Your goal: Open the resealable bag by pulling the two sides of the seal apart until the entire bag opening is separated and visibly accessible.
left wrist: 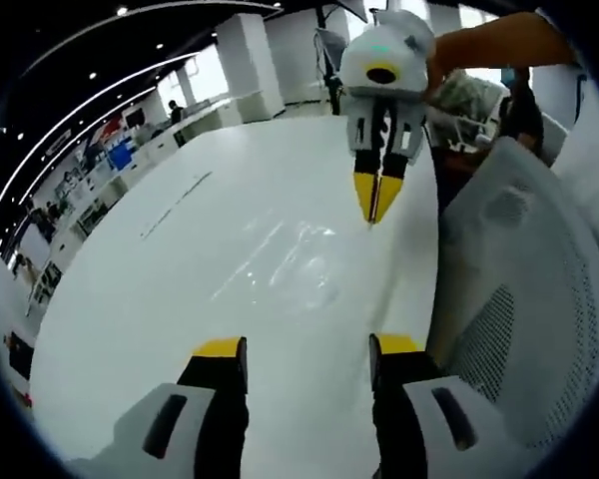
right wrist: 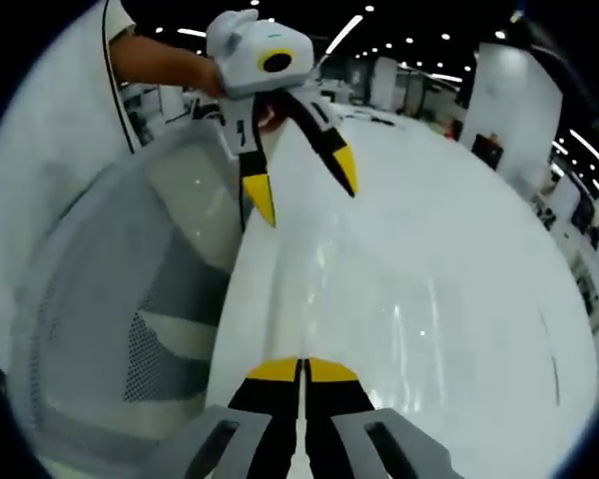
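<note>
A clear resealable bag [left wrist: 280,261] lies flat on the white table [left wrist: 150,299], showing mostly as glints. In the left gripper view my left gripper [left wrist: 306,346] stands open just short of the bag's near side, nothing between its yellow tips. My right gripper [left wrist: 377,200] comes in from the far side, shut, its tips low by the bag's far corner near the table edge. In the right gripper view the right gripper [right wrist: 301,369] is closed at the bag [right wrist: 399,299]. I cannot tell if film is pinched. The left gripper [right wrist: 301,185] hovers open opposite.
A white mesh chair [left wrist: 524,299] stands against the table edge beside both grippers, also the chair [right wrist: 100,299]. A person's arm [left wrist: 489,45] holds the right gripper. Desks and people fill the office [left wrist: 100,170] beyond the table's far side.
</note>
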Demonstrator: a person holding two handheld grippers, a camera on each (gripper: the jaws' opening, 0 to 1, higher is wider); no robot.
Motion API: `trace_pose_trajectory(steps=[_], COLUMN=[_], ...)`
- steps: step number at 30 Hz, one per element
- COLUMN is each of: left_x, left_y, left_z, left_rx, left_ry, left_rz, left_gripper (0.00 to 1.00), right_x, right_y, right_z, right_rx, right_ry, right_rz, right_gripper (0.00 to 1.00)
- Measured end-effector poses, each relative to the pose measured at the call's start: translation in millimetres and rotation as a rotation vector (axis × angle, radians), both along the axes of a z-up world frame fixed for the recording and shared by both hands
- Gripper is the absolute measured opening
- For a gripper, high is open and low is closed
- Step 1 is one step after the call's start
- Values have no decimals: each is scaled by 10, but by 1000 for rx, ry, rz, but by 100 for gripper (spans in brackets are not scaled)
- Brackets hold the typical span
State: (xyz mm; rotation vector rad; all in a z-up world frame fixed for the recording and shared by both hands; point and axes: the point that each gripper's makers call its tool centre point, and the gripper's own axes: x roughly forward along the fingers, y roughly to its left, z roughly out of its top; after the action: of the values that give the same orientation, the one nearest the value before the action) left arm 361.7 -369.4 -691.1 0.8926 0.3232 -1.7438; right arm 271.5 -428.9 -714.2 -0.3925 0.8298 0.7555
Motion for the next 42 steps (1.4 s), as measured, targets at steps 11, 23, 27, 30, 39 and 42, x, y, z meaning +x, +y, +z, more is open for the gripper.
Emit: trace_pose_trajectory(steps=[11, 23, 27, 30, 39, 42], left_x=[-70, -165, -189, -218, -243, -240], left_y=[-50, -66, -51, -59, -82, -83], left_z=[-54, -107, -132, -121, -108, -112], left_rx=[25, 44, 52, 37, 22, 21], left_ry=[-57, -82, -84, -102, -121, -126], left_rz=[-97, -186, -204, -225, -248, -255], left_gripper=[27, 3, 0, 0, 0, 0], right_x=[1, 26, 28, 60, 159, 196], right_y=[22, 38, 36, 51, 147, 186], right_z=[74, 140, 158, 201, 254, 274], right_rx=[-16, 11, 28, 44, 92, 102], right_ry=[8, -2, -1, -10, -44, -56], right_rz=[34, 26, 8, -9, -42, -47], right_gripper=[0, 0, 0, 0, 2, 4])
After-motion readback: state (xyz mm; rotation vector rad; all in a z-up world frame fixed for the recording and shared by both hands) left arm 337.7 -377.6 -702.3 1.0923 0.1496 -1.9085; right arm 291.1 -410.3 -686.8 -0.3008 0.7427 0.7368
